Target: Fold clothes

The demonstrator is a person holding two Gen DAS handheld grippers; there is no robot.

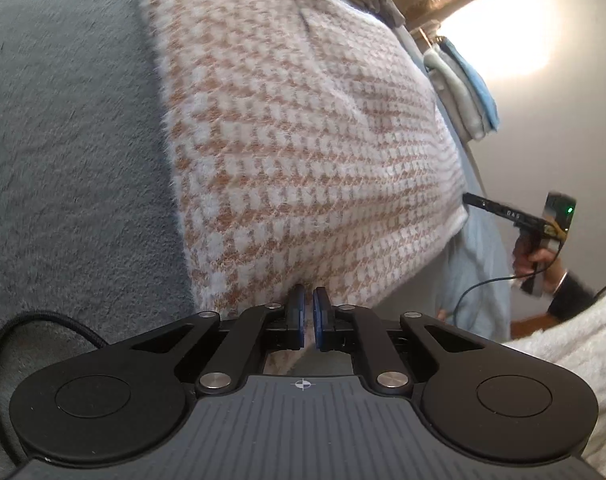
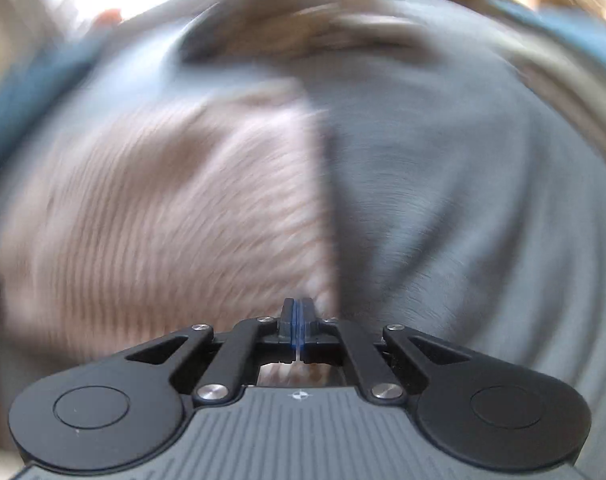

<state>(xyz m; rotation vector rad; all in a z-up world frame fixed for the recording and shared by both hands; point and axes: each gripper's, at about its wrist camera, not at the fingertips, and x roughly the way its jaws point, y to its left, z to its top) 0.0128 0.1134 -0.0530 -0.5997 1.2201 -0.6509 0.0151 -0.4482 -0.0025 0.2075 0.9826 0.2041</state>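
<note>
A fuzzy tan-and-white houndstooth garment [image 1: 303, 140] lies spread flat on a grey-blue plush blanket [image 1: 63, 160]. My left gripper [image 1: 307, 300] is at the garment's near edge, shut on a small pucker of that fabric. In the same view, a hand holds my right gripper [image 1: 469, 199] at the garment's right corner. The right wrist view is heavily blurred. In it the right gripper [image 2: 298, 308] has its pads pressed together, above the line where the garment [image 2: 163, 200] meets the blanket [image 2: 463, 200]. I see no cloth between those pads.
A stack of folded white and blue towels [image 1: 463, 88] sits at the far right edge of the bed. A pale blue cloth [image 1: 479, 280] hangs over the side. A black cable [image 1: 23, 332] loops at the left, and a white fluffy sleeve [image 1: 583, 352] is at the lower right.
</note>
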